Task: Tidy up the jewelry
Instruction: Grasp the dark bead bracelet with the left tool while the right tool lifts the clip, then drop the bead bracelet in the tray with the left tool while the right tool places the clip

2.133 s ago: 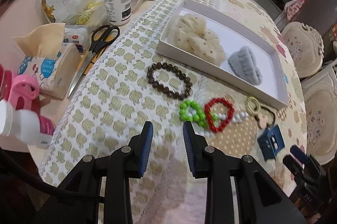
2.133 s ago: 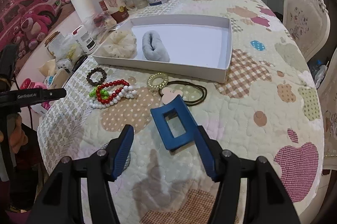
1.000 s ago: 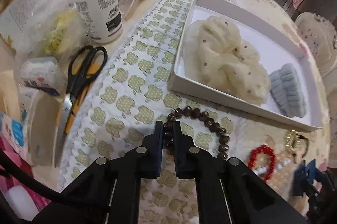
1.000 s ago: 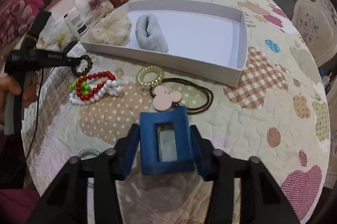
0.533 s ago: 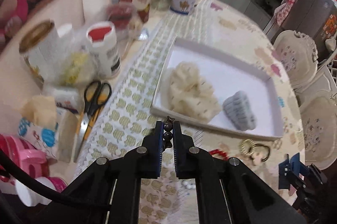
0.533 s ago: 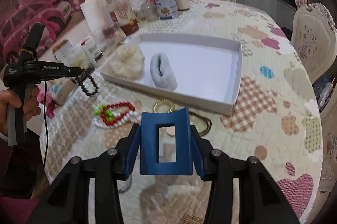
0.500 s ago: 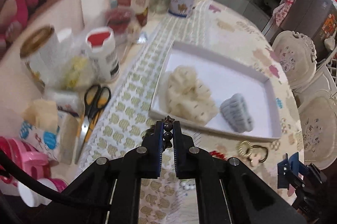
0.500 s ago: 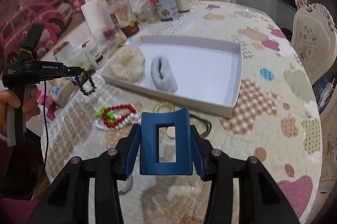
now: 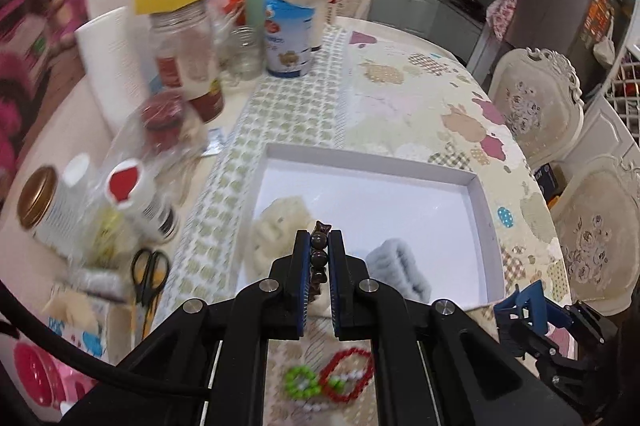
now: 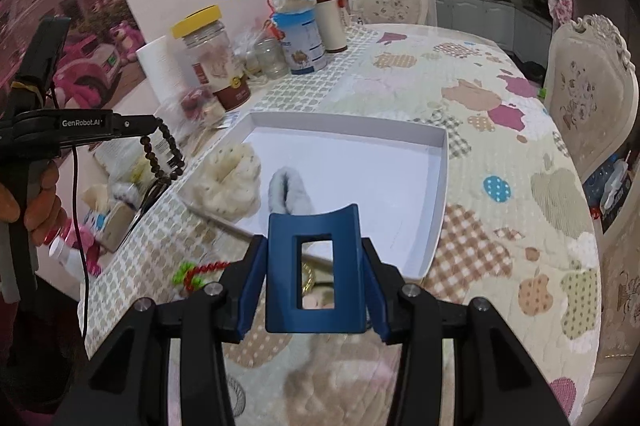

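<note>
So the table (image 10: 500, 130) is covered in a quilted cloth with apple patches and fills everything ahead of both claws. The white box (image 10: 438, 186) sits right past the right claw's tips, and from the left claw it's just beyond and below the tips too. Inside it, a cream scrunchie (image 10: 230, 182) is in the near left corner and a grey scrunchie (image 10: 290, 196) lies beside it, almost straight ahead of the right claw.

Off to the left of both claws, past the box, there's a pile of clutter: a paper towel roll (image 10: 162, 70), a jar with a yellow lid (image 10: 210, 54), a blue and white can (image 10: 302, 40) with a camel drawing on it (text too small to read), and scissors (image 9: 148, 272) down near the left claw's left side.

The right claw (image 10: 314, 268) is clamped on a blue hair clip (image 10: 314, 274), held upright with its rectangular hole facing the camera. The left claw (image 9: 320, 258) is nearly closed, pinching a dark bead bracelet (image 10: 162, 154); the loop dangles under its tips, off the table. The side of that claw reads "GenRobot.AI". A hand (image 10: 38, 202) grips its handle.

Below the left claw, on the cloth, sit red, green and white bead bracelets (image 9: 330, 380) bunched together.
</note>
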`<action>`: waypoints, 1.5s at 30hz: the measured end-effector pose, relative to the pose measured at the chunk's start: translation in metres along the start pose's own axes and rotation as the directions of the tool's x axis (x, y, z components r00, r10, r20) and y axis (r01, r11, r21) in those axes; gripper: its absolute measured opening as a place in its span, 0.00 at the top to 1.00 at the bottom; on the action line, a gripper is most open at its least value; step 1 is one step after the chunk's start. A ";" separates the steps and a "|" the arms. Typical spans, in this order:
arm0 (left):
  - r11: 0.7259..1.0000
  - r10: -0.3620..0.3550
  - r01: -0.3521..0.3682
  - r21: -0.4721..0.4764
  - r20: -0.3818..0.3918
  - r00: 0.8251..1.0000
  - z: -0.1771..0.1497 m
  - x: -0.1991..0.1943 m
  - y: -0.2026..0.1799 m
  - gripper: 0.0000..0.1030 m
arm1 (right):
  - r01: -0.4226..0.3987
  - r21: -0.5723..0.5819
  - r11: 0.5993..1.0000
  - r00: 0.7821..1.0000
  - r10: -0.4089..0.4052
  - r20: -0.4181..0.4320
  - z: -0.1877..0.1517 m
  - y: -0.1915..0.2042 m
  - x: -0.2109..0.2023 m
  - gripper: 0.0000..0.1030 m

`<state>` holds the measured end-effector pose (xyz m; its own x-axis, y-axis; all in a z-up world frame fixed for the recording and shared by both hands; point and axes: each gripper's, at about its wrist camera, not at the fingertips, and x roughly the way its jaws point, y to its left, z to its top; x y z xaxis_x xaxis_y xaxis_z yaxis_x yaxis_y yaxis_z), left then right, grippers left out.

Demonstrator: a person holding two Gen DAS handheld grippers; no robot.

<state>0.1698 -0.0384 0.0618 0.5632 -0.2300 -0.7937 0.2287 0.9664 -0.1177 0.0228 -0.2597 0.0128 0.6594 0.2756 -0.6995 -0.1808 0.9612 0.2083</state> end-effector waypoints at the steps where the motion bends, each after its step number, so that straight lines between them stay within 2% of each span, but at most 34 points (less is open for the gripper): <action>1: 1.000 -0.001 0.001 0.006 -0.002 1.000 0.003 0.003 -0.003 0.93 | 0.001 0.006 1.000 1.000 -0.001 0.003 0.003 -0.002 0.002 0.55; 7: 0.998 -0.024 0.025 0.054 -0.024 0.999 0.026 0.035 -0.028 0.93 | 0.018 0.033 0.999 1.000 -0.018 0.002 0.019 -0.010 0.022 0.55; 13: 0.996 -0.070 0.073 0.051 -0.068 0.995 0.041 0.073 -0.040 0.93 | 0.047 0.052 0.998 0.998 -0.045 -0.034 0.027 -0.019 0.051 0.55; 17: 0.996 -0.088 0.091 0.019 -0.115 0.989 0.042 0.104 -0.034 0.93 | 0.061 0.073 0.995 0.996 -0.056 -0.066 0.031 -0.026 0.073 0.55; 23: 0.998 -0.058 0.053 -0.031 -0.203 0.978 0.021 0.140 -0.008 0.93 | 0.072 0.076 0.995 0.990 -0.062 -0.123 0.033 -0.031 0.106 0.55; 32: 0.995 -0.050 0.029 -0.094 -0.228 0.972 0.003 0.145 0.019 0.92 | 0.079 0.078 0.994 0.982 -0.064 -0.179 0.026 -0.035 0.139 0.54; 34: 0.994 -0.059 0.036 -0.107 -0.229 0.972 0.001 0.143 0.020 0.83 | 0.087 0.066 0.994 0.982 -0.074 -0.175 0.025 -0.033 0.140 0.54; 35: 0.994 -0.059 0.035 -0.108 -0.228 0.972 0.001 0.142 0.020 0.74 | 0.091 0.060 0.994 0.981 -0.079 -0.176 0.025 -0.032 0.140 0.54; 36: 0.994 -0.057 0.033 -0.108 -0.222 0.973 0.001 0.139 0.020 0.70 | 0.095 0.058 0.994 0.981 -0.083 -0.177 0.025 -0.031 0.139 0.54; 40: 0.996 -0.032 0.015 -0.088 -0.202 0.979 -0.001 0.127 0.018 0.69 | 0.096 0.071 0.993 0.982 -0.083 -0.168 0.024 -0.031 0.132 0.52; 43: 0.996 -0.015 0.000 -0.085 -0.180 0.984 -0.005 0.115 0.018 0.68 | 0.090 0.085 0.992 0.988 -0.078 -0.135 0.023 -0.031 0.120 0.40; 45: 0.996 -0.013 -0.002 -0.085 -0.169 0.986 -0.006 0.106 0.017 0.68 | 0.090 0.087 0.992 0.988 -0.079 -0.130 0.024 -0.031 0.115 0.40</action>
<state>0.2284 -0.0459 -0.0283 0.4179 -0.2193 -0.8816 0.1591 0.9731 -0.1667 0.1217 -0.2577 -0.0569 0.5714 0.1981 -0.7964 -0.0565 0.9776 0.2026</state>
